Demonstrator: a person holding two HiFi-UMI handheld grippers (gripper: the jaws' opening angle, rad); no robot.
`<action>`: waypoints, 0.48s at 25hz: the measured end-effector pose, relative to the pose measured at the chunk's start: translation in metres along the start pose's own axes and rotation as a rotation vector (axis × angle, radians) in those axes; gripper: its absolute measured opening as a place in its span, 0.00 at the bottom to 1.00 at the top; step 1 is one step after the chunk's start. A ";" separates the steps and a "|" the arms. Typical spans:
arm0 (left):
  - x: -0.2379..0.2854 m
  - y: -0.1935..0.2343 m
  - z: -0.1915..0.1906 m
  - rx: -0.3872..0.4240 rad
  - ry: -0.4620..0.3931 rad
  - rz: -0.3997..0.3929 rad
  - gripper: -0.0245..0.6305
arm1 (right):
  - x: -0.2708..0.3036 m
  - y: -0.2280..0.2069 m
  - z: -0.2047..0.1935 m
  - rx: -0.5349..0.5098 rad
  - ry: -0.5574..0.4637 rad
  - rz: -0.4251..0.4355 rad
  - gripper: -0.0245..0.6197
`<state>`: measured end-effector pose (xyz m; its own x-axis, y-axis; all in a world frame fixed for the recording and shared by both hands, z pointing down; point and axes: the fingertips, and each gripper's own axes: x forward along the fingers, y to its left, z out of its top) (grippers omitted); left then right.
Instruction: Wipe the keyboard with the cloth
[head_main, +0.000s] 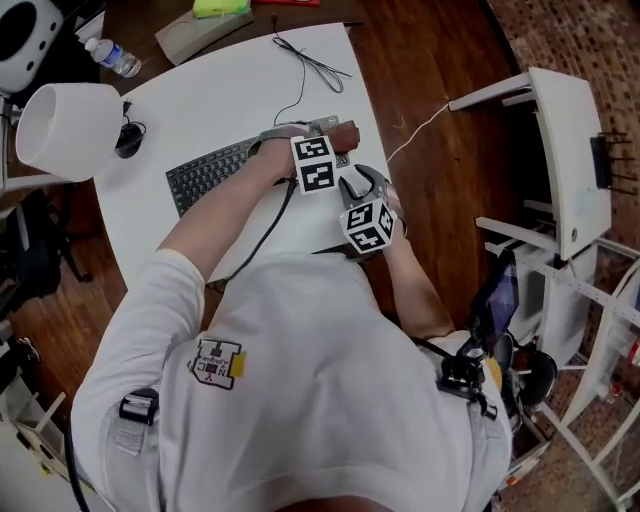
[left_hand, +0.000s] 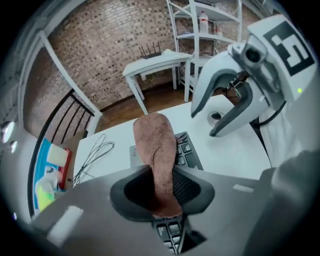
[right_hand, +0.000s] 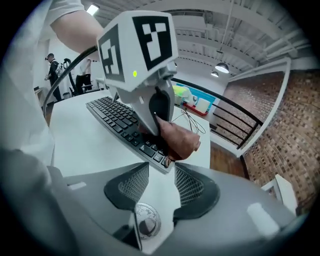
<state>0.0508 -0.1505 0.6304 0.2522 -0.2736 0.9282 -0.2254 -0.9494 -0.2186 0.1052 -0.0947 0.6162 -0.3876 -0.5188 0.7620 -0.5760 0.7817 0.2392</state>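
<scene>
One relation decides the wipe: my left gripper (left_hand: 162, 192), pinching the brown cloth (left_hand: 157, 150) between its jaws, hangs over one end of the keyboard (head_main: 210, 172). The keyboard's long axis runs back from the jaws beneath that forearm, so I judge the stroke must pull back along the keys. My right gripper (right_hand: 161, 187), jaws spread and empty, hovers just beside that same end over the white table (head_main: 215, 95).

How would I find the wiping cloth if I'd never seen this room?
Look for the big white table, then the black keyboard lying on it. At one end of the keyboard, pinched in the left gripper, is the cloth: the only soft, fuzzy brown thing there.
</scene>
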 end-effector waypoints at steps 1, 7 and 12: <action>0.008 -0.003 0.003 0.013 0.016 -0.013 0.19 | -0.001 -0.003 -0.002 0.006 0.000 -0.004 0.28; 0.000 -0.004 -0.034 -0.063 0.068 -0.013 0.19 | 0.008 -0.009 0.003 -0.004 -0.017 0.018 0.28; -0.028 -0.018 -0.120 -0.165 0.131 0.011 0.19 | 0.021 0.004 0.022 -0.060 -0.035 0.057 0.28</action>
<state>-0.0655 -0.1076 0.6444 0.1268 -0.2514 0.9595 -0.3809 -0.9055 -0.1870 0.0784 -0.1102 0.6202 -0.4440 -0.4842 0.7539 -0.5087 0.8289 0.2327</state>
